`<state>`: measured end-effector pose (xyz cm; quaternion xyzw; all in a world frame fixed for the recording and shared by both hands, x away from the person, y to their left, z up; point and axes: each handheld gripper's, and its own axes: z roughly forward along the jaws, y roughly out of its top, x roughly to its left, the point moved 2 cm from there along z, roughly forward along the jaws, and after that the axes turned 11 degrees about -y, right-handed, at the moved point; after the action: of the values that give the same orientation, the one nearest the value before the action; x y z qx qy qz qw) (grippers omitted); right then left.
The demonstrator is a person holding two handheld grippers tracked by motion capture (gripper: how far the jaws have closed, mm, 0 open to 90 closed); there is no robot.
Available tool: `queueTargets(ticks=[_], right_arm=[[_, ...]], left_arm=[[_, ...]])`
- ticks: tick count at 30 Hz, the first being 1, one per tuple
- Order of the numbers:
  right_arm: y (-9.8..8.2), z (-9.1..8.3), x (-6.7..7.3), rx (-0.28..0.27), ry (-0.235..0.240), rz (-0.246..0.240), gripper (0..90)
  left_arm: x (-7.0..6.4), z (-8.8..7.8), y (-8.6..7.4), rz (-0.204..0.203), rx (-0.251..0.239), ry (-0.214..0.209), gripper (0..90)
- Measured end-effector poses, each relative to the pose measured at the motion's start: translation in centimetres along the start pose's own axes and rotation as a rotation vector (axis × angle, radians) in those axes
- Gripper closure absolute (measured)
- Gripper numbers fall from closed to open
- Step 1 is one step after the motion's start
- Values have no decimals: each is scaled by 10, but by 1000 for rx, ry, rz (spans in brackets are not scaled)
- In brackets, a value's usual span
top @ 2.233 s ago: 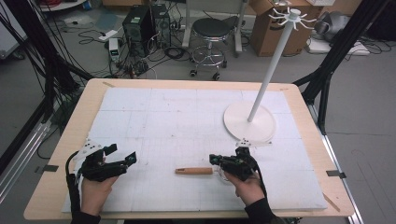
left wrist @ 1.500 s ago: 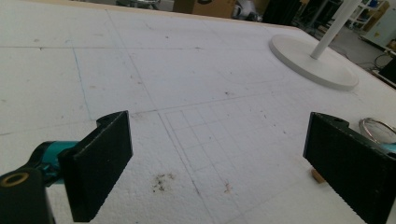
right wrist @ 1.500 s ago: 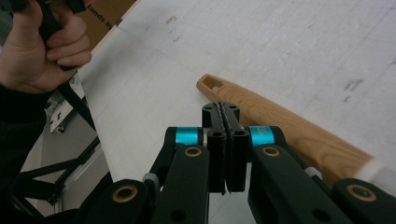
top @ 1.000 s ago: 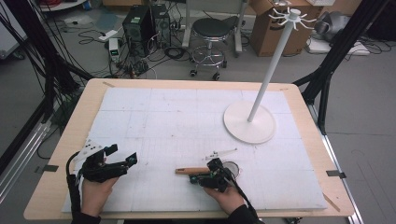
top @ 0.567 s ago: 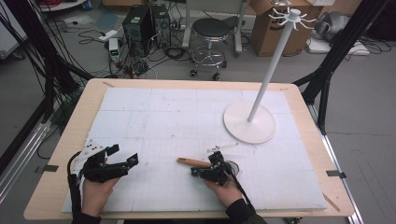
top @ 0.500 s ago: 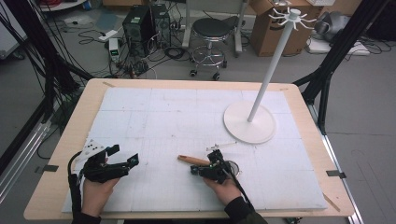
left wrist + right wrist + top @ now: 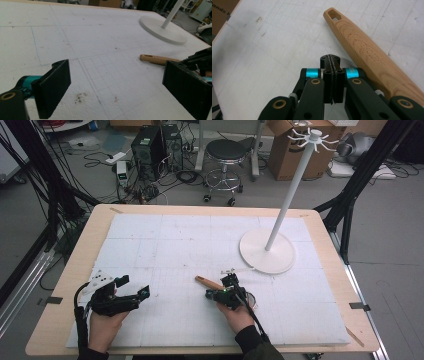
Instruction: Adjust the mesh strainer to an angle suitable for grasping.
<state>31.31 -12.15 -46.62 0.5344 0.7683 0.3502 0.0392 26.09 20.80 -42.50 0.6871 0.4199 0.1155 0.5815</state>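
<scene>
The right gripper [image 7: 332,60] has its jaws pressed together on nothing, just beside the tapered light-wood handle [image 7: 364,52] lying on the white foam mat [image 7: 165,245]. The left gripper [image 7: 131,290] rests well apart, jaws wide.

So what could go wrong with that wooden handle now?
The right tongs are shut with nothing between them, and the wooden handle lies beside them, so a lift would likely leave it on the table. Pushing on could shove or roll the handle across the white foam mat. The left tongs hang open and apart from it, too far to steady it.
</scene>
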Motion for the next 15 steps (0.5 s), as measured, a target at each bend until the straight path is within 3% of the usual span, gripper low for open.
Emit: queueTargets(ticks=[7,15], right_arm=[[8,3,-8,0,-17,55,900],[13,2,-19,-27,-50,82,900]], left_arm=[[0,0,0,-3,2,-1,88],[-1,1,-1,5,12,-2,88]])
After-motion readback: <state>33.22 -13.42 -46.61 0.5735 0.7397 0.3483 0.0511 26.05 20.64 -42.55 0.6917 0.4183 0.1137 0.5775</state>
